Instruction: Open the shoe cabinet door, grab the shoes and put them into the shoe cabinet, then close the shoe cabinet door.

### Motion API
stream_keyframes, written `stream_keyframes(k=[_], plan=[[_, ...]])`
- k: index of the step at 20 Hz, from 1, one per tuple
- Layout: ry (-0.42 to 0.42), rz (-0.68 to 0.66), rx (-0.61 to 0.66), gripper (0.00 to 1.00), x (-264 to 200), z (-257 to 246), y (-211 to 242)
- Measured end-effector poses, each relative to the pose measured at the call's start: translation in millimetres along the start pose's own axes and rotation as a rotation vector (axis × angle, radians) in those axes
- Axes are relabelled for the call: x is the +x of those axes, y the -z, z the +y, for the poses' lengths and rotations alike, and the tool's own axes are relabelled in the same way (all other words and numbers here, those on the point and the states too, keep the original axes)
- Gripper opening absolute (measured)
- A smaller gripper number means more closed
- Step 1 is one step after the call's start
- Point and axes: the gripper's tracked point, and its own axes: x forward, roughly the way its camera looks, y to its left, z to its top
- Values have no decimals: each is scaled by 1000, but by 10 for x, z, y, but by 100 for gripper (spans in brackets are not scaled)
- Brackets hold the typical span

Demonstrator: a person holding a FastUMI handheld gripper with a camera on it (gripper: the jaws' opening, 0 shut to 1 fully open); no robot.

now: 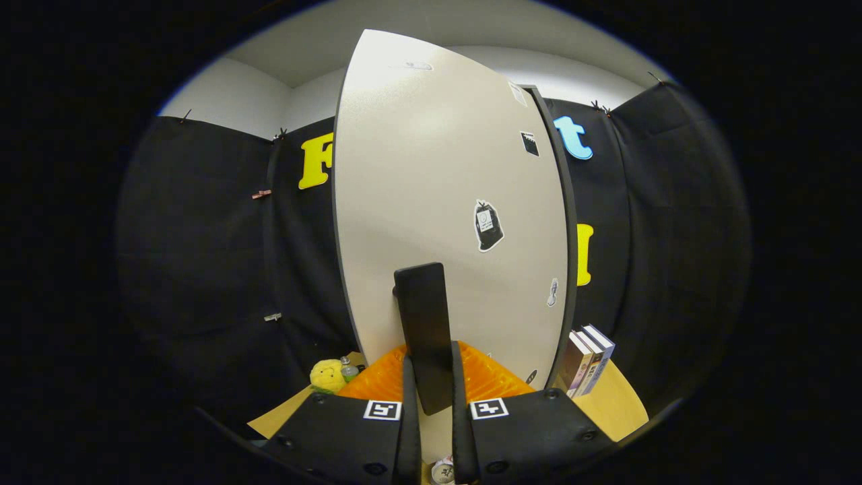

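Cabinet door (431,202): a tall pale panel with a dark edge band along its right side, long axis upright, broad face turned toward the camera and rising straight ahead of the fingers; its surface is plain and matt, with several small stickers, the largest a dark bag-shaped one (488,225) right of centre, smaller ones nearer the right edge. Handle (425,333): a dark flat bar, long axis upright, standing against the lower middle of the door; its lower end sits between the two fingers. Gripper (431,404): fingers closed narrowly on either side of the handle, both appearing to press on its lower end, so the handle is grasped. Orange object (488,380): ribbed, lying just behind the fingers at the foot of the door; what it is cannot be told. Bench (609,404): a tan surface to both sides of the door. Books (587,360): a few standing upright on the bench just right of the door. Yellow plush toy (327,375): on the bench left of the door, beside a small bottle (348,368).
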Motion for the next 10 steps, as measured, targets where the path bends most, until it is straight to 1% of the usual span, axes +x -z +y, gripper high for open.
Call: stream_keyframes(k=[6,10], plan=[[15,-10,-3,22,-197,-234,-17],[41,-12,1,22,-308,-412,-34]])
